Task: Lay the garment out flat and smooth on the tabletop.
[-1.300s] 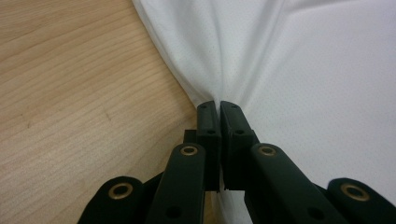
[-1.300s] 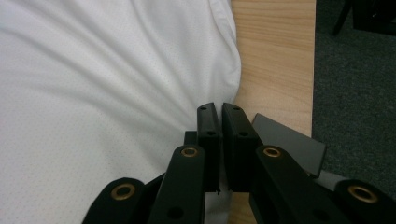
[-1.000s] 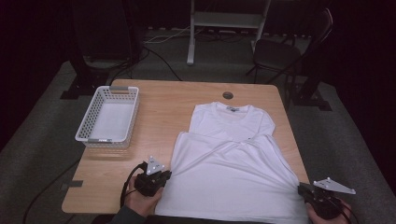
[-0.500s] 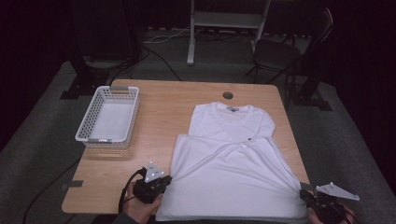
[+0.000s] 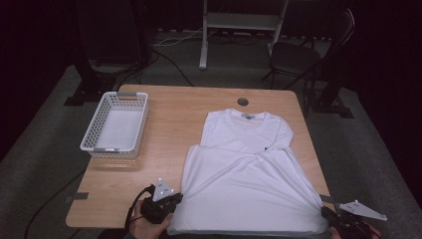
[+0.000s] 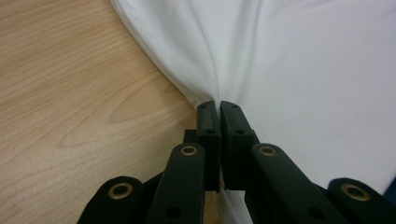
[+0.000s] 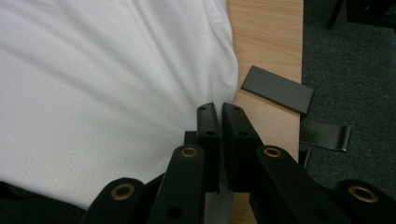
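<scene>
A white T-shirt (image 5: 244, 169) lies on the wooden table (image 5: 169, 114), collar toward the far edge, its lower part stretched flat toward the near edge. My left gripper (image 5: 175, 198) is shut on the shirt's near left corner; in the left gripper view the jaws pinch a gathered fold of the white shirt (image 6: 280, 60). My right gripper (image 5: 326, 214) is shut on the near right corner at the table's edge, where the cloth (image 7: 102, 84) bunches between the closed jaws.
A white slotted basket (image 5: 115, 124) stands on the table's left side. A round cable hole (image 5: 243, 101) sits near the far edge. A dark flat plate (image 7: 278, 89) lies at the table's right edge. A chair (image 5: 298, 55) and a stand are beyond the table.
Both grippers have pulled the shirt's lower edge toward the near edge of the table. The diagonal folds across the shirt have smoothed out.
</scene>
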Tool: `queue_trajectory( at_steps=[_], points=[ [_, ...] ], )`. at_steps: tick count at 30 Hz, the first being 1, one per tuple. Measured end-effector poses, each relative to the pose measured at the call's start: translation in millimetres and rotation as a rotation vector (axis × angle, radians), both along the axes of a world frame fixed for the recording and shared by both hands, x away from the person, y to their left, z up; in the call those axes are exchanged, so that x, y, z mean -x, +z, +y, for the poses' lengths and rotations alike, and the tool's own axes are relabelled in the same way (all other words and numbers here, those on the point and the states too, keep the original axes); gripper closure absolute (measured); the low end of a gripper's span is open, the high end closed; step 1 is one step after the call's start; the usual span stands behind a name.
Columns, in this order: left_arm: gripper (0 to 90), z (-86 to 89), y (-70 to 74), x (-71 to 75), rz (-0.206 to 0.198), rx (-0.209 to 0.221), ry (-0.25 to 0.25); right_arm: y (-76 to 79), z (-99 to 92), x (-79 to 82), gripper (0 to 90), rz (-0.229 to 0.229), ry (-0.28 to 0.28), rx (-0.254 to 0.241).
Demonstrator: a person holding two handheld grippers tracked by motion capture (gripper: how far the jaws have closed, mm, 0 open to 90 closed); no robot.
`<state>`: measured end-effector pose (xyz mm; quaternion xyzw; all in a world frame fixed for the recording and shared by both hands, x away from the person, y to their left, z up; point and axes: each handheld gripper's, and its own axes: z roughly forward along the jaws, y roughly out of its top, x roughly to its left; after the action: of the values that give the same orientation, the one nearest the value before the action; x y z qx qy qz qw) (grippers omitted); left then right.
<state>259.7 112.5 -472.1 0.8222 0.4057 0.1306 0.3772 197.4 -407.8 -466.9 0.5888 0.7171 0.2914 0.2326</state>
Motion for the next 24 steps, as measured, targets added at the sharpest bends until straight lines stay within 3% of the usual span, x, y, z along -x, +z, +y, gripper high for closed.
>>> queue_trajectory(
  at_steps=[7,12,19,24],
  points=[
    [87.7,1.6,1.4,5.3,-0.007,0.007,-0.004,0.8,1.4,5.1,85.0,-0.001,0.002,0.006],
    [81.9,2.1,4.3,-1.1,-0.022,0.012,0.013,3.9,2.4,1.8,77.7,-0.021,0.007,0.012],
    [73.3,-0.1,7.7,-17.5,-0.049,0.009,0.044,12.3,5.9,-14.7,73.5,-0.060,0.029,0.032],
    [69.2,-2.9,0.8,-34.2,-0.047,-0.003,0.063,10.2,9.1,-34.8,71.0,-0.075,0.041,0.032]
  ],
)
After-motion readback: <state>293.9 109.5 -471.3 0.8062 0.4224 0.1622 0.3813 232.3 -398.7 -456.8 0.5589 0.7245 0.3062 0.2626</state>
